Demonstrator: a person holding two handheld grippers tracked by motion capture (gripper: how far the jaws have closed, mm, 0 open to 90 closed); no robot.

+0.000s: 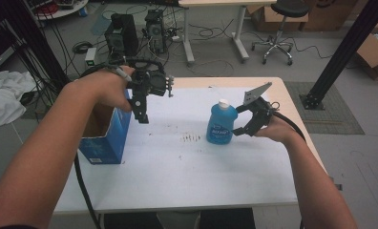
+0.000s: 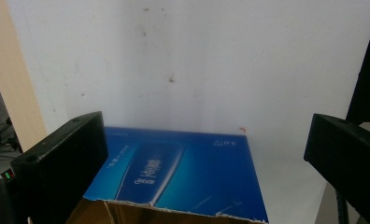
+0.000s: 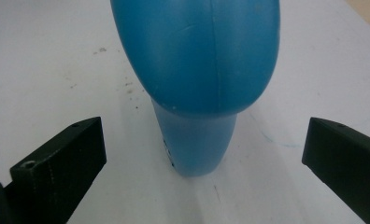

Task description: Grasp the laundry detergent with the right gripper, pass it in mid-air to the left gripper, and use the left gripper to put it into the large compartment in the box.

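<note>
The blue bottle (image 1: 221, 125) stands upright mid-desk (image 1: 177, 171), not yet grasped; the right gripper (image 1: 242, 119) brackets it, jaws spread. The left gripper (image 1: 141, 102), also spread, hovers over the open blue box (image 1: 103, 138), probably its destination.

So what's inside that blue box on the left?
The blue box stands open-topped; the high view shows bare brown cardboard on its inner wall. The left tongs hover open above it. Its bottom is hidden, so any contents cannot be seen.
</note>
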